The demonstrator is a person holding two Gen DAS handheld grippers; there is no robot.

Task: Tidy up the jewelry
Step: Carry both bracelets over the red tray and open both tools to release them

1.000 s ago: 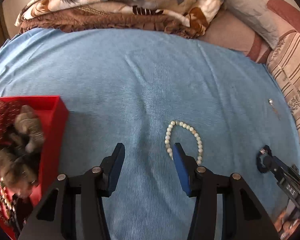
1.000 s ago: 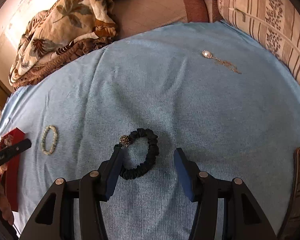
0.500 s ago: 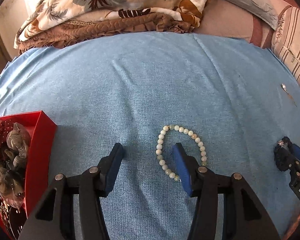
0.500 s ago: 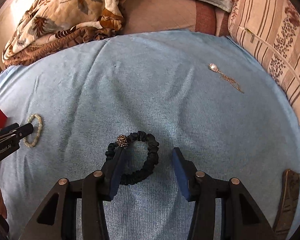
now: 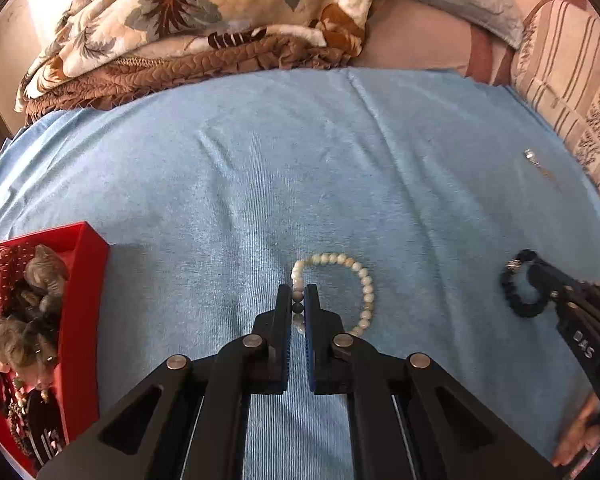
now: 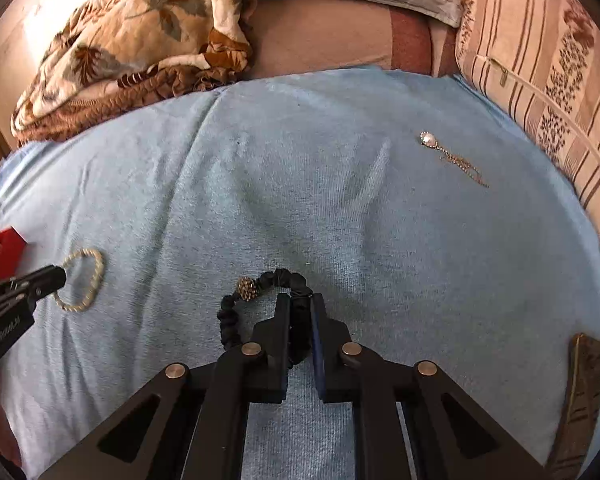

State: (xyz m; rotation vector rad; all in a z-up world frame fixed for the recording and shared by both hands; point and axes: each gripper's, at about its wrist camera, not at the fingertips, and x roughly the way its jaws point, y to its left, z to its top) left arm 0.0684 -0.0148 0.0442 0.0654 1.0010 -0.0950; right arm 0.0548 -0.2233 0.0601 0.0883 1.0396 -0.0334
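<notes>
The left gripper [image 5: 298, 298] is clamped on the near-left arc of the round bracelet of pale cream beads [image 5: 366, 282], its two black fingers pressed together around a few beads while the rest of the loop lies flat on the light blue ribbed cloth [image 5: 300, 168] that covers the bed. In the right wrist view the same bracelet [image 6: 92, 276] shows at the far left, with the left gripper's tip [image 6: 58, 278] touching its left side.

The right gripper [image 6: 300, 306] is closed on the right side of the black ruched fabric bracelet [image 6: 228, 320], which carries a round sparkling gold-brown bead [image 6: 247, 288] at its far-left part. The band sits squeezed between the two fingers, and the rest of the loop curves out to the left on the cloth. From the left wrist view this black bracelet [image 5: 512, 300] lies at the right, with the right gripper [image 5: 540, 276] on it.

An open red rectangular box [image 5: 86, 292] stands at the left edge of the cloth, well apart from the bead bracelet; it is filled with grey fabric pieces, a red patterned cloth and dark beaded strands. A corner of the box [image 6: 8, 246] shows at the left of the right wrist view.

Far to the right on the cloth lies a pearl pendant on a thin gold chain [image 6: 452, 156], apart from both bracelets; it appears small in the left wrist view [image 5: 538, 164].

A crumpled leaf-patterned beige and brown quilt [image 5: 204, 24] is heaped beyond the far edge of the cloth.
</notes>
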